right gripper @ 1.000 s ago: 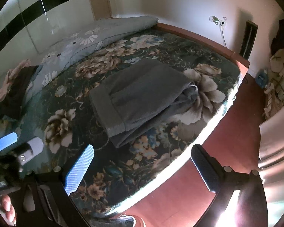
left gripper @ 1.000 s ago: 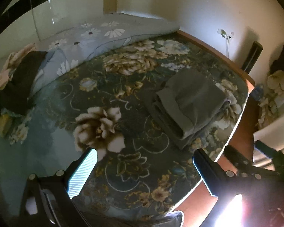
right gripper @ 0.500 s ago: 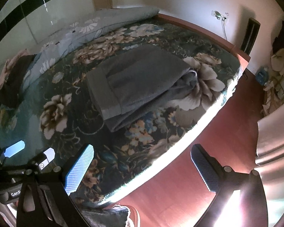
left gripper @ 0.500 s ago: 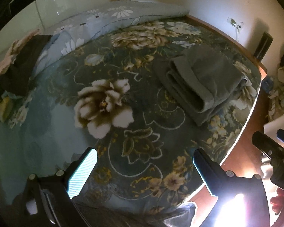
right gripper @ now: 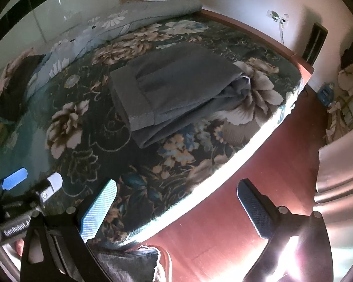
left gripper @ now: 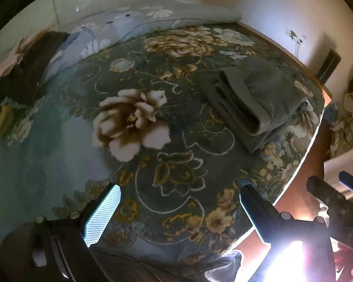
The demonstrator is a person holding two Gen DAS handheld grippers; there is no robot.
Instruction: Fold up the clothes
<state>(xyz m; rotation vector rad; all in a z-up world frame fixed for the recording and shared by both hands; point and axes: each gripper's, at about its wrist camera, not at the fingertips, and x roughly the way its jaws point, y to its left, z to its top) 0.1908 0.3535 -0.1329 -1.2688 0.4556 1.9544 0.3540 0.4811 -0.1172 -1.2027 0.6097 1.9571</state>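
Holding my left tool [left gripper: 180, 208] and my right tool [right gripper: 176, 203] wide open, I have nothing in either one. Both hang above the near edge of the bed [right gripper: 153, 188], well apart from the grey clothes [right gripper: 176, 87]. The clothes lie folded in a neat pile on the flowery blanket [left gripper: 129, 117], near the bed's right side. A pale blue quilt [left gripper: 138, 21] lies along the far side. Dark clothes [left gripper: 28, 70] sit in a heap at the far left.
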